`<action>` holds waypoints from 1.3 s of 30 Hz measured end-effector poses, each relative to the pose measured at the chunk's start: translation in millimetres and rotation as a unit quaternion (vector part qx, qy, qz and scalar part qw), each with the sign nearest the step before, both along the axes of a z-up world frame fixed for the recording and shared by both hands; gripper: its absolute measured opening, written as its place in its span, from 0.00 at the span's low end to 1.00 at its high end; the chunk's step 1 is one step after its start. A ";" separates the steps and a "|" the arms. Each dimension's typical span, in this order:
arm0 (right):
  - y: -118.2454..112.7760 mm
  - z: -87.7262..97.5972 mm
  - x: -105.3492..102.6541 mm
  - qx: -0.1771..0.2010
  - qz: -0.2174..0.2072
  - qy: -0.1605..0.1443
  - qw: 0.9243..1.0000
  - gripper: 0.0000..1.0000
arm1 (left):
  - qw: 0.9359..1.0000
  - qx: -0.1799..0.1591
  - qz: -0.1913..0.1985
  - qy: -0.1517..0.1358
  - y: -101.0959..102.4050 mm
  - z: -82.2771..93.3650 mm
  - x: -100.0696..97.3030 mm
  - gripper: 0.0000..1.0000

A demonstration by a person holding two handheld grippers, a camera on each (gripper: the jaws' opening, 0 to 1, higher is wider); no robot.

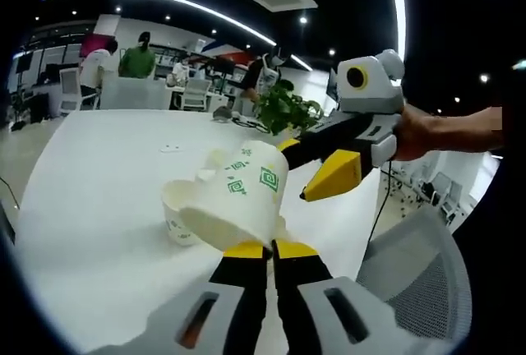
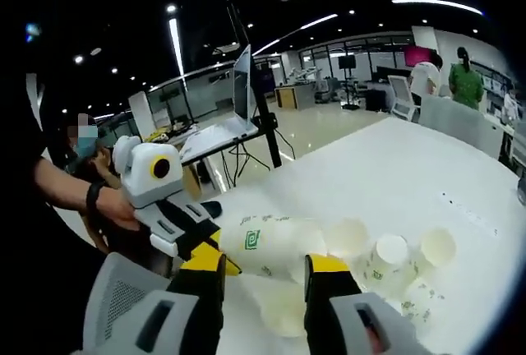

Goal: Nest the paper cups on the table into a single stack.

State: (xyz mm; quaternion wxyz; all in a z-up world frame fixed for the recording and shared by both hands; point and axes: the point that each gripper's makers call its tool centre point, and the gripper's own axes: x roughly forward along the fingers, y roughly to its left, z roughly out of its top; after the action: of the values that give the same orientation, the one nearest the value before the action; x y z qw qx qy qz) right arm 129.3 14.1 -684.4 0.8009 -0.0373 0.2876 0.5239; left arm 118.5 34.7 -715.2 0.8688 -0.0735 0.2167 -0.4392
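Your left tongs (image 1: 269, 248) pinch a paper cup (image 1: 238, 195) by its rim above the bench (image 1: 90, 182); right tongs (image 2: 265, 269) spread, loose cups (image 2: 390, 265) ahead

White paper cups (image 2: 386, 260) printed with green square logos are seen on a white bench (image 1: 99, 182). Left claw (image 1: 269, 250) and right claw (image 2: 265, 266) are tipped yellow over black, with grey-white bodies. A grey mesh chair (image 1: 419, 273) is seen.

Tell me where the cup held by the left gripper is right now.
In the left gripper view, the held cup lies tilted just above the left gripper, its rim pinched in the jaws, with another paper cup on the table behind it.
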 end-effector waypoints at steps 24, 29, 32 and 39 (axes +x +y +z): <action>-26.9 -31.8 -4.8 -0.023 -0.022 0.020 0.999 0.38 | 0.997 0.053 -0.049 -0.022 -24.6 14.3 -1.8 0.00; -39.0 -35.1 -2.4 -0.051 -0.032 -0.005 0.998 0.44 | 0.992 0.095 -0.083 -0.028 -26.4 6.9 -4.4 0.00; -44.1 -36.2 -0.5 -0.053 -0.039 -0.008 0.998 0.46 | 0.989 0.112 -0.097 -0.030 -26.6 2.4 -5.0 0.00; -48.8 -41.0 -3.9 -0.057 -0.043 -0.008 0.997 0.46 | 0.984 0.137 -0.112 -0.032 -28.2 -2.9 -3.2 0.00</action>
State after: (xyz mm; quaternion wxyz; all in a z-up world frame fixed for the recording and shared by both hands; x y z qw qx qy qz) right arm 125.4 -34.7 -725.4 0.8218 -0.0744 0.3114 0.4713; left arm 115.3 6.5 -718.1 0.8223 0.0848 0.2538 -0.5022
